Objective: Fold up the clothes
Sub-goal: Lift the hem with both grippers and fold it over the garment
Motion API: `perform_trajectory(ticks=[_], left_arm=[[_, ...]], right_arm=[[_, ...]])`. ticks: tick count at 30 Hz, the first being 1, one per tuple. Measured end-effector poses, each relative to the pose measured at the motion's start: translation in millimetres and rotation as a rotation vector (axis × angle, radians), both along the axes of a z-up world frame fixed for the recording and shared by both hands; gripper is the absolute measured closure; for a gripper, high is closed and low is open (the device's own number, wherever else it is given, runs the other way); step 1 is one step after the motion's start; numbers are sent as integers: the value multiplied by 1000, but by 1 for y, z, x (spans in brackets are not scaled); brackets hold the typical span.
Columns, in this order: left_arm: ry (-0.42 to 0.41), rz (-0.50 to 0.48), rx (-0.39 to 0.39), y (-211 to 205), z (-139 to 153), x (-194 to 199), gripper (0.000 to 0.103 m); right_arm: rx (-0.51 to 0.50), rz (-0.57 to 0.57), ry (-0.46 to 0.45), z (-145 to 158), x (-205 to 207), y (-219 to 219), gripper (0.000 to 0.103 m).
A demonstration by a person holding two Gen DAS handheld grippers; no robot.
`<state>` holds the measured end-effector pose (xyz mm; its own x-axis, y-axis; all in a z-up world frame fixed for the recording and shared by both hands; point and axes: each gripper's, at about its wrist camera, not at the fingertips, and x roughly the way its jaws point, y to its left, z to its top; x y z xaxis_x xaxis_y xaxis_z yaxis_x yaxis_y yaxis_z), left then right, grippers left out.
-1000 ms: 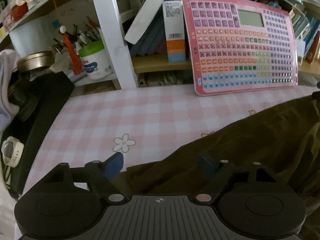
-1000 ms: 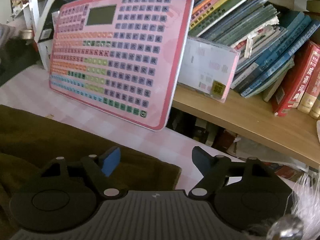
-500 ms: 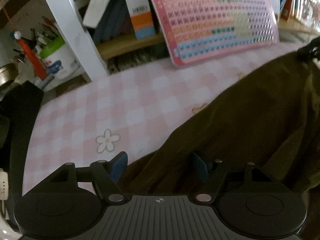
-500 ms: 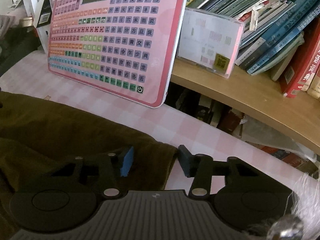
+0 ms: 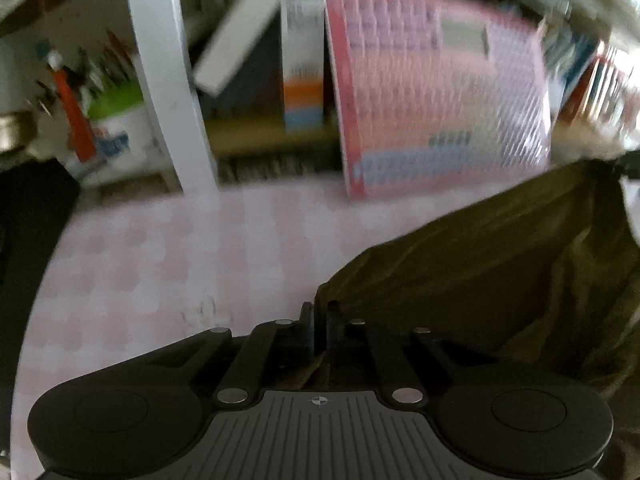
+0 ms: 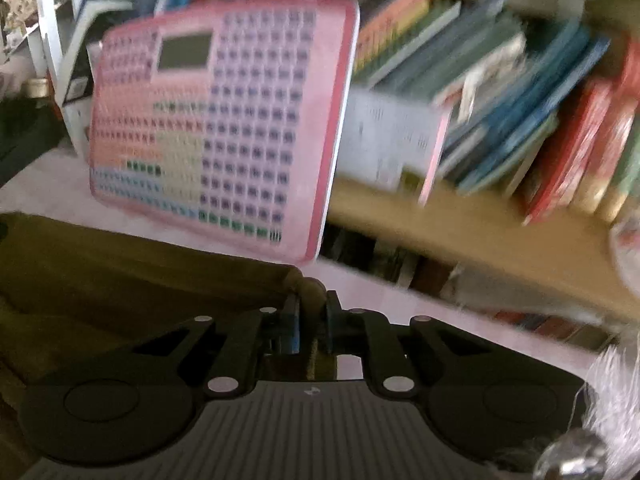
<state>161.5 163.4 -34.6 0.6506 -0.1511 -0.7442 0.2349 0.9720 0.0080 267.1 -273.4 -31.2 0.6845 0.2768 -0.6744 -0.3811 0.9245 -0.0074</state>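
Observation:
An olive-brown garment (image 5: 500,264) lies on the pink checked tablecloth (image 5: 160,264). My left gripper (image 5: 319,320) is shut on the garment's left corner, and the cloth rises from it to the right. In the right wrist view my right gripper (image 6: 312,312) is shut on the garment's (image 6: 120,272) right corner, with cloth bunched between the pads. The garment stretches between the two grippers. Both views are blurred by motion.
A pink keyboard toy (image 5: 436,120) leans against the bookshelf at the back; it also shows in the right wrist view (image 6: 224,136). Books (image 6: 520,112) fill the wooden shelf. A white shelf post (image 5: 164,80), a pen pot (image 5: 116,132) and a black object (image 5: 28,216) stand at left.
Both grippers have closed from open onto the garment's corners. The cloth edge has lifted, and both views now blur with movement.

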Motion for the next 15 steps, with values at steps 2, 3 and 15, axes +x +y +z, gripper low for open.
perform_trajectory(ticks=[2, 3, 15], left_arm=[[-49, -4, -20, 1, 14, -9, 97], [-68, -14, -25, 1, 20, -15, 98], [-174, -157, -14, -5, 44, -113, 98]], right_arm=[[1, -18, -44, 13, -12, -3, 93], [8, -31, -62, 20, -18, -5, 93], [55, -185, -229, 78, -165, -14, 93]])
